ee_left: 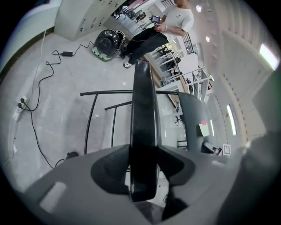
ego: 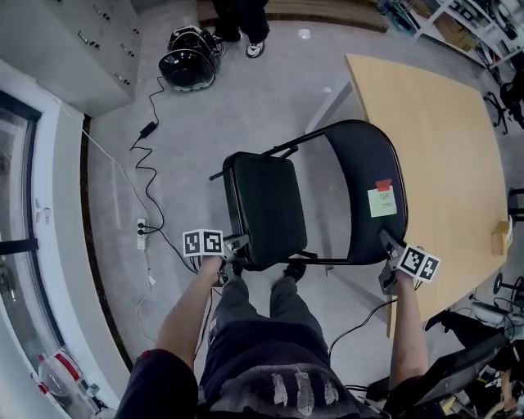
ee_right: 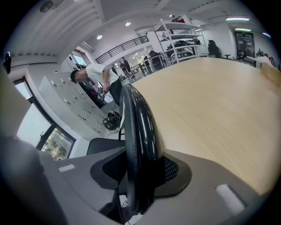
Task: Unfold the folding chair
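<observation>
The black folding chair stands on the grey floor in front of me, its padded seat (ego: 264, 204) swung out to the left of its backrest (ego: 364, 188). A green and red note (ego: 381, 199) is stuck on the backrest. My left gripper (ego: 233, 260) is shut on the near edge of the seat; in the left gripper view the seat's edge (ee_left: 144, 132) runs up between the pads of the left gripper (ee_left: 142, 171). My right gripper (ego: 391, 255) is shut on the near rim of the backrest, seen edge-on as the backrest rim (ee_right: 136, 132) in the right gripper (ee_right: 140, 171).
A light wooden table (ego: 442, 147) stands close on the chair's right. A black rounded case (ego: 190, 59) lies on the floor at the back, a cable (ego: 147, 176) runs to a power strip (ego: 142, 233) on the left. A person (ego: 246, 24) stands at the back by grey cabinets (ego: 90, 41).
</observation>
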`<state>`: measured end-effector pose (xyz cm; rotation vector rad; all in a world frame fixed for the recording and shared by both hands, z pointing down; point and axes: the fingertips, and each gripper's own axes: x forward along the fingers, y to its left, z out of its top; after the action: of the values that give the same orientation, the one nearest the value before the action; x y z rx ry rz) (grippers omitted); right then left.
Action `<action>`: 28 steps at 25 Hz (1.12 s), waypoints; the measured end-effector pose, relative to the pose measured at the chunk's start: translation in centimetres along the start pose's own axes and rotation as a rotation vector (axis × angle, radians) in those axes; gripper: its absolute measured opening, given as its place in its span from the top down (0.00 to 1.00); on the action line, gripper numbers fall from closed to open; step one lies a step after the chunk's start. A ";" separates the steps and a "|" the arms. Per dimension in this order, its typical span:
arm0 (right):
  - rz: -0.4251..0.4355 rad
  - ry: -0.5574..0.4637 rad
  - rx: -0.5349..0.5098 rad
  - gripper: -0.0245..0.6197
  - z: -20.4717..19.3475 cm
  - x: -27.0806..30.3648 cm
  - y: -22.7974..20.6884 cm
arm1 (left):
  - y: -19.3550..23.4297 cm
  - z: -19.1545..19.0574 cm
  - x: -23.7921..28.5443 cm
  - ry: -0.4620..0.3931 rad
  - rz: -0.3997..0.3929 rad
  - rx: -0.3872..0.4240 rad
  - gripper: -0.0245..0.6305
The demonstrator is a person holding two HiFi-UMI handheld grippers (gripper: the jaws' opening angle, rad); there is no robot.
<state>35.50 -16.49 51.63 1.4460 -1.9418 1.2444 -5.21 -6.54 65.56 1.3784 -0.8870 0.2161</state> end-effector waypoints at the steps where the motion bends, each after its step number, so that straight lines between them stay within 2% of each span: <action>1: -0.003 0.003 0.004 0.72 -0.1 0.0 0.2 | 0.4 0.1 -0.3 -0.004 -0.009 0.000 0.67; 7: 0.001 0.036 0.033 0.71 -0.9 1.5 0.6 | 3.0 0.6 -1.2 -0.031 -0.044 -0.008 0.67; 10: 0.018 0.055 0.056 0.71 -2.1 2.4 0.7 | 6.0 0.3 -2.0 -0.074 -0.023 -0.055 0.66; 14: 0.067 0.112 0.075 0.71 -2.9 6.1 0.6 | 11.7 0.4 -2.4 -0.156 0.027 -0.156 0.65; 16: 0.087 0.115 0.039 0.71 -2.2 6.3 0.6 | 12.6 1.3 -2.1 -0.185 0.005 -0.173 0.65; 18: 0.103 0.110 0.063 0.70 -2.7 6.2 0.8 | 13.1 1.8 -1.9 -0.207 -0.022 -0.168 0.65; 20: 0.080 0.117 0.118 0.70 -4.1 6.4 0.5 | 14.5 1.3 -2.0 -0.209 -0.022 -0.171 0.65; 24: 0.062 0.134 0.151 0.69 -6.0 7.6 0.8 | 17.5 0.8 -2.6 -0.239 -0.027 -0.195 0.65; 28: 0.065 0.149 0.104 0.69 -8.2 8.5 2.4 | 21.5 0.0 -4.4 -0.275 -0.041 -0.221 0.65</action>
<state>28.73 -14.03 61.35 1.3077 -1.8626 1.4577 -21.36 -0.03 78.89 1.2349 -1.0751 -0.1043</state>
